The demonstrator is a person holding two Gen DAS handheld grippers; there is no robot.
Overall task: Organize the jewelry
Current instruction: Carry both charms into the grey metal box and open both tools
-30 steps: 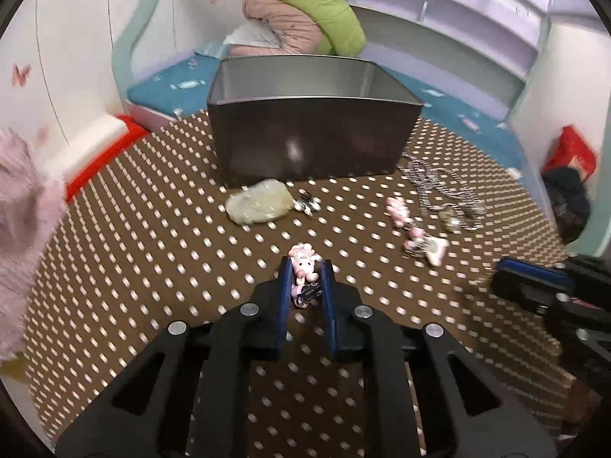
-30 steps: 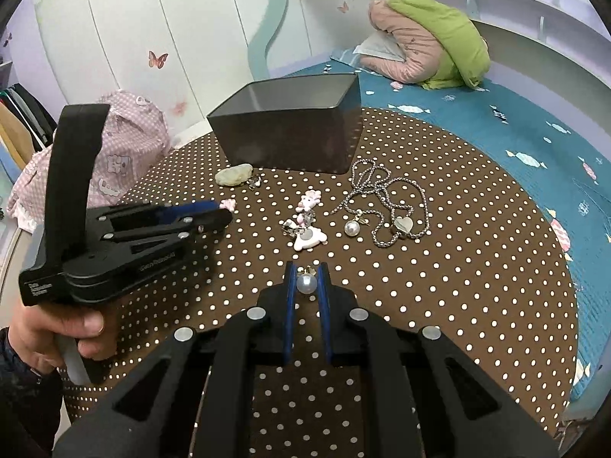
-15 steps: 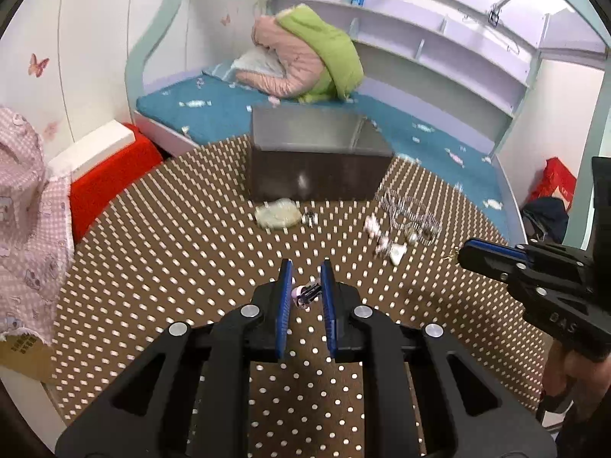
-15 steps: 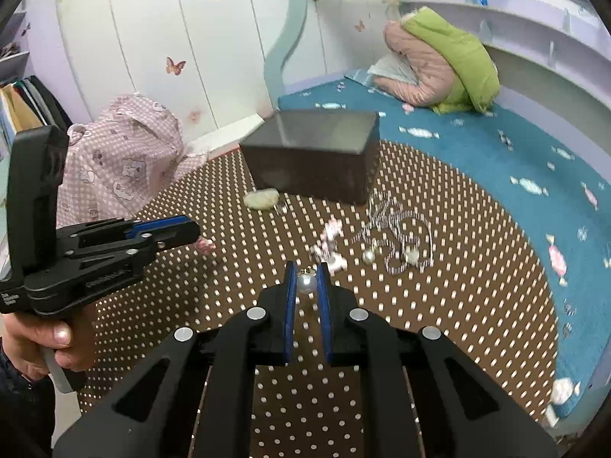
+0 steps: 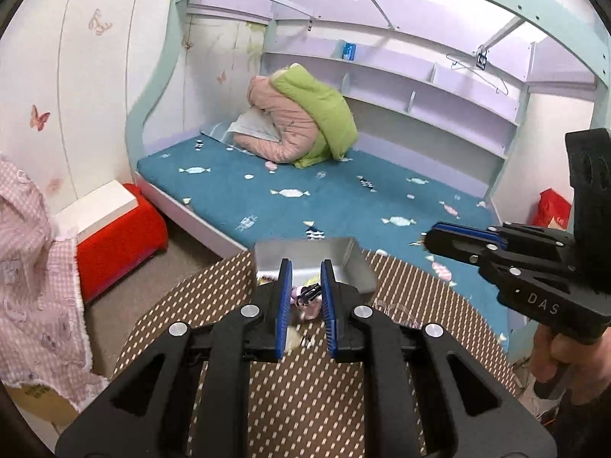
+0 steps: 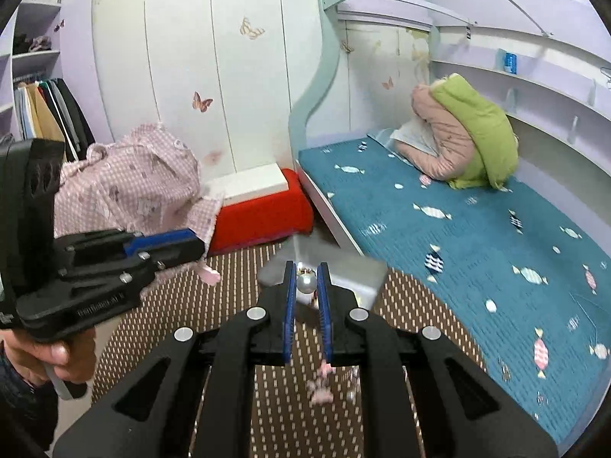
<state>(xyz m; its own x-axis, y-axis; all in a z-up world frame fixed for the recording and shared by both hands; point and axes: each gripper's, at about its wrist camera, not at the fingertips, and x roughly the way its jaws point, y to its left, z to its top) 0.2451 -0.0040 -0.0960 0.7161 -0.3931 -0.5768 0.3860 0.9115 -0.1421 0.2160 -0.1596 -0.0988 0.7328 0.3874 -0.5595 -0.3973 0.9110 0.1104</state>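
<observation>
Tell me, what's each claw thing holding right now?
Left gripper: jaws shut on pink clip charm. Right gripper: jaws shut on pearl piece. Metal box ahead on dotted table. Nothing in the way.

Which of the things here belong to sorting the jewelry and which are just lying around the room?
Part of the job:
- pink clip in the left gripper
- pearl piece in the right gripper
- metal box
- pink charm on the polka-dot table

Just lying about:
- pink and green jacket
- red cushion
- checked pink cloth
</observation>
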